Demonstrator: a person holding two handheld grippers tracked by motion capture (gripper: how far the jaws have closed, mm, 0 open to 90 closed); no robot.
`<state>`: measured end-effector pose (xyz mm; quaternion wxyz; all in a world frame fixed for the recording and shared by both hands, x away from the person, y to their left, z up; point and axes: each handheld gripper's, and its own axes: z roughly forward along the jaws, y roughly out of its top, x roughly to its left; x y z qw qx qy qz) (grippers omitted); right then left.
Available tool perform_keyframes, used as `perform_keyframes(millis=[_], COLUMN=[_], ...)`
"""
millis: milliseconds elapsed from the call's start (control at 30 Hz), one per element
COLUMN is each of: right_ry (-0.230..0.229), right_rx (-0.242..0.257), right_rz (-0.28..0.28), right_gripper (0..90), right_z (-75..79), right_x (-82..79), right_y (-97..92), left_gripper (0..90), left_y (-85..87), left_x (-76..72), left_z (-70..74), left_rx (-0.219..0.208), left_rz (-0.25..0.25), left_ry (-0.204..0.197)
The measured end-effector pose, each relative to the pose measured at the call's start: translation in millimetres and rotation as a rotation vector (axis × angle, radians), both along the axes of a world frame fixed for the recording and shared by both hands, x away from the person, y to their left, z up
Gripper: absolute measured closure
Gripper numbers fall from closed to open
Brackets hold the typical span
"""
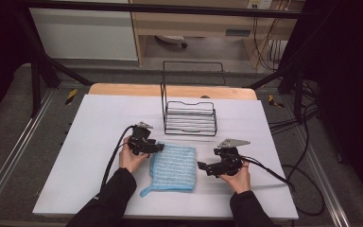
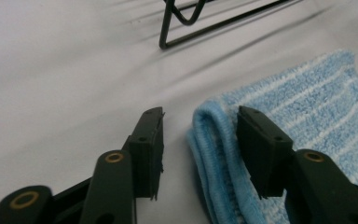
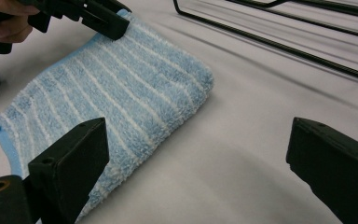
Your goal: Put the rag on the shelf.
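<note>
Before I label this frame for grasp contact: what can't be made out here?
- High view: the left hand-held gripper hides its own contact with the blue towel.
- Left gripper view: the towel is cut off by the right edge.
- Right gripper view: the wire rack is cut off at the top.

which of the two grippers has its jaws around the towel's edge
The left gripper: its open jaws straddle the folded edge of the blue striped towel. The right gripper is open too, but sits just off the towel's other side with nothing between its jaws.
</note>
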<state>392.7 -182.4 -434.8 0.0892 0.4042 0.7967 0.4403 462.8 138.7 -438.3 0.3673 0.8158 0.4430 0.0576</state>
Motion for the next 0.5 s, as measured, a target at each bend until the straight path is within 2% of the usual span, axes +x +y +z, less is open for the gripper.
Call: perform_keyframes(millis=[200,500], right_ry=[0.011,0.004], right_rx=[0.002,0.035], right_rz=[-0.001,-0.010], right_gripper=[8.9,12.0], right_z=[-0.7,0.8], right_x=[0.6,4.9], right_y=[1.0,2.3], left_gripper=[62.8,66.2], left_y=[-3.4,-5.7], left_x=[-1.4,-1.9], left_z=[-2.2,-4.4], left_rx=[0.011,0.017], left_rz=[-0.021,-0.016], left_ry=[0.014,0.021])
